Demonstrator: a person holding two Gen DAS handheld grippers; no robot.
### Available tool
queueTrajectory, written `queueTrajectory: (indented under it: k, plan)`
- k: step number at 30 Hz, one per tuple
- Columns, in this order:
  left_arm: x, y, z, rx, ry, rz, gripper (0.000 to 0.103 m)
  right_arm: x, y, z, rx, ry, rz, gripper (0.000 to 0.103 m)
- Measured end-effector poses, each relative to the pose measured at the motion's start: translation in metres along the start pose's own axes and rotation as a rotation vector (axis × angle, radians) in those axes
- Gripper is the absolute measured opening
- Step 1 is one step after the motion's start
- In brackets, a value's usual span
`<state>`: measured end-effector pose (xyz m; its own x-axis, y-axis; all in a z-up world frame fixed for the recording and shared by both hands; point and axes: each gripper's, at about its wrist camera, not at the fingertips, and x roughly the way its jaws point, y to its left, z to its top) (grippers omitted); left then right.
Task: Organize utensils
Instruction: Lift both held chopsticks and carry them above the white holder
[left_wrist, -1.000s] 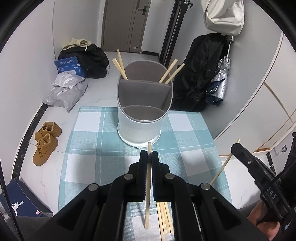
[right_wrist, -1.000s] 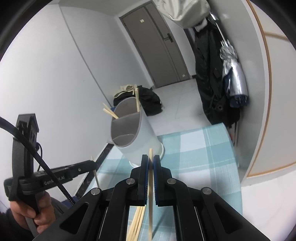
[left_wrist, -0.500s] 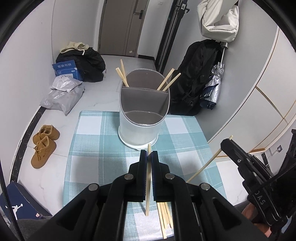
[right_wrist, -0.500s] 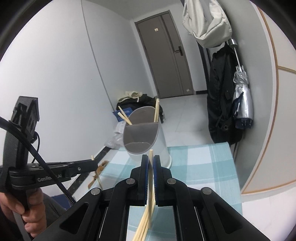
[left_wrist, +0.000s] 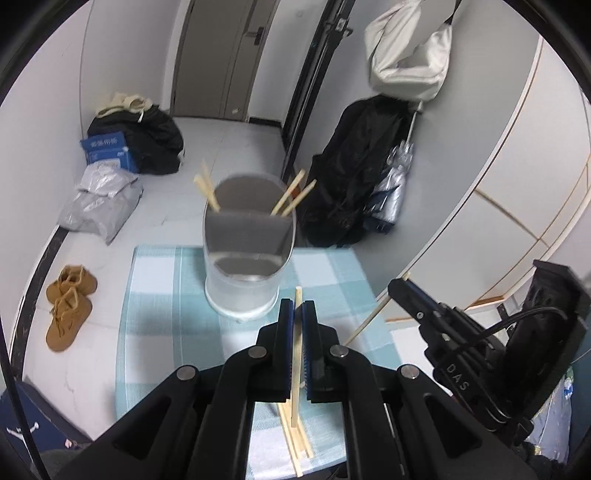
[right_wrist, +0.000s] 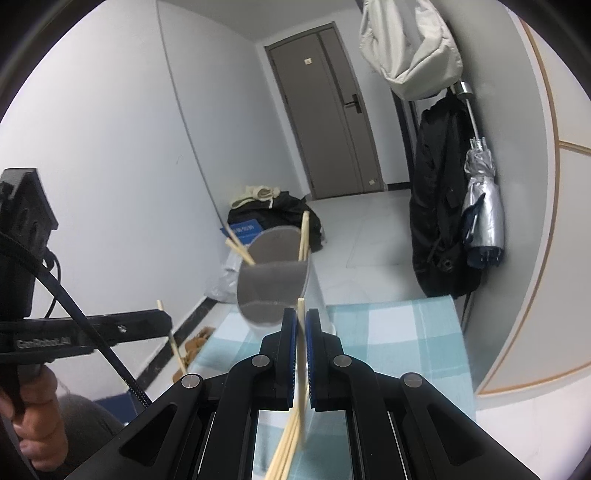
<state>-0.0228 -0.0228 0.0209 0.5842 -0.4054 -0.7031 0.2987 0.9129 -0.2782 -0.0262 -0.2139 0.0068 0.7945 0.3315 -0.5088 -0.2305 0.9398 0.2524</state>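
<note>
A white two-compartment utensil holder (left_wrist: 247, 254) stands at the far side of the checked cloth (left_wrist: 159, 295), with several wooden chopsticks (left_wrist: 291, 195) in its back compartment; it also shows in the right wrist view (right_wrist: 275, 284). My left gripper (left_wrist: 297, 308) is shut on one chopstick (left_wrist: 295, 362), held above the cloth short of the holder. My right gripper (right_wrist: 301, 315) is shut on another chopstick (right_wrist: 302, 354), also raised near the holder. Several loose chopsticks (left_wrist: 295, 443) lie on the cloth under the left gripper.
The small table ends close behind the holder and at both sides. On the floor lie brown shoes (left_wrist: 68, 306), a grey bag (left_wrist: 99, 206) and a black bag (left_wrist: 147, 136). A black coat and umbrella (left_wrist: 369, 184) hang at the right wall.
Both grippers have lifted higher with their chopsticks. The right gripper has swung to face the holder more squarely, and the holder now sits lower and farther in the left wrist view.
</note>
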Motion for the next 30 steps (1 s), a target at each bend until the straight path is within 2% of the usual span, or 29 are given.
queueTrajectory:
  k: [13, 22, 27, 30]
  plan:
    - [-0.013, -0.010, 0.075, 0.030, -0.092, -0.053, 0.001, -0.001, 0.002, 0.084, 0.004, -0.055, 0.025, 0.004]
    - [-0.009, 0.017, 0.131, -0.035, -0.123, -0.074, 0.001, 0.024, 0.009, 0.146, -0.007, -0.093, 0.079, 0.004]
    - [-0.004, 0.027, 0.151, -0.045, -0.156, -0.045, 0.001, 0.041, 0.008, 0.171, -0.008, -0.116, 0.101, 0.004]
    - [0.005, 0.032, 0.159, -0.030, -0.175, 0.007, 0.001, 0.053, 0.010, 0.182, -0.018, -0.134, 0.106, 0.004]
